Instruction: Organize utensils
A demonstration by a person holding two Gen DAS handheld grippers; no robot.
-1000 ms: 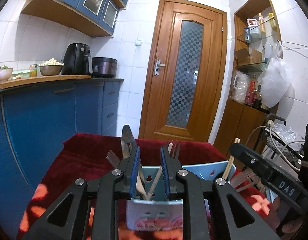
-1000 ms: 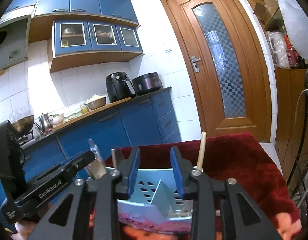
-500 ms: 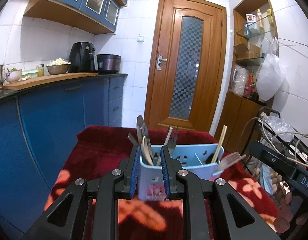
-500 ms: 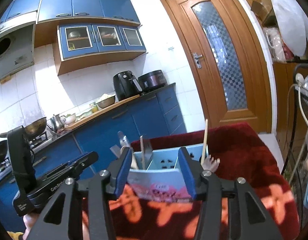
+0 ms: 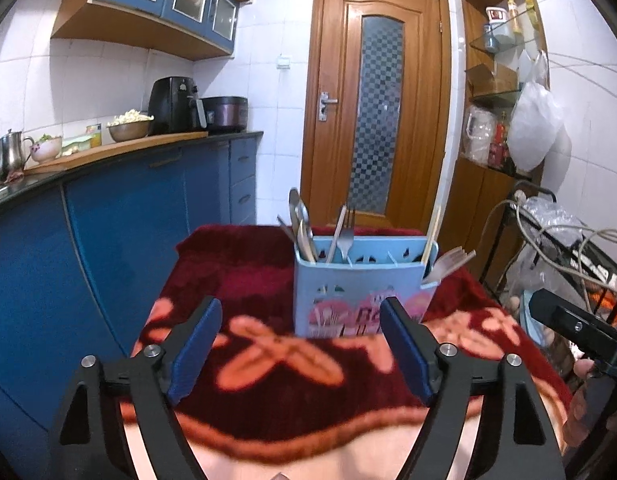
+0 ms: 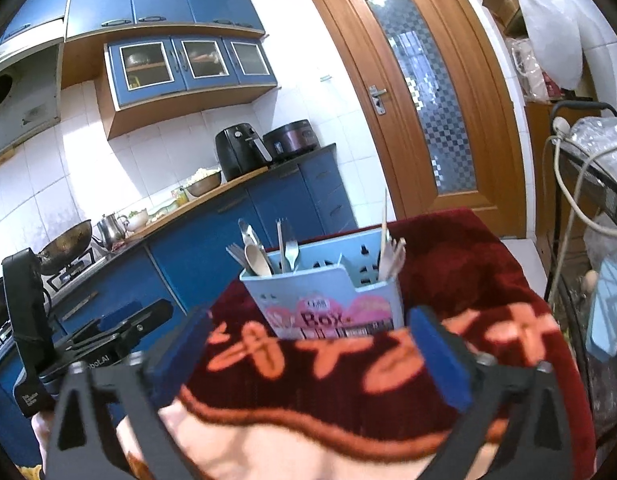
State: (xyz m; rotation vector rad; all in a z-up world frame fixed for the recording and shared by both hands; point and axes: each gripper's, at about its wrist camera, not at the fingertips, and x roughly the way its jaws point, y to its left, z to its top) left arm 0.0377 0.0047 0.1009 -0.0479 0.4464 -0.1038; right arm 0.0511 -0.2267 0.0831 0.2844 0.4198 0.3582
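A light blue utensil box (image 5: 360, 284) stands upright on a red patterned cloth (image 5: 268, 360); it also shows in the right wrist view (image 6: 328, 296). It holds metal spoons and a wooden spoon (image 5: 304, 228) at its left, a metal fork (image 5: 345, 236) in the middle, and a chopstick (image 5: 432, 232) and wooden forks (image 5: 448, 264) at its right. My left gripper (image 5: 300, 312) is open and empty, held back from the box. My right gripper (image 6: 308, 332) is open and empty, also short of the box.
Blue kitchen cabinets with a counter (image 5: 120, 148) run along the left. A wooden door (image 5: 376, 100) is behind the table. A wire rack with cables and bags (image 5: 556, 240) stands at the right. The other gripper's body (image 6: 88, 344) shows at the left of the right wrist view.
Both grippers have pulled back from the box and opened wide. The box, close between the jaws before, now stands farther off on the cloth.
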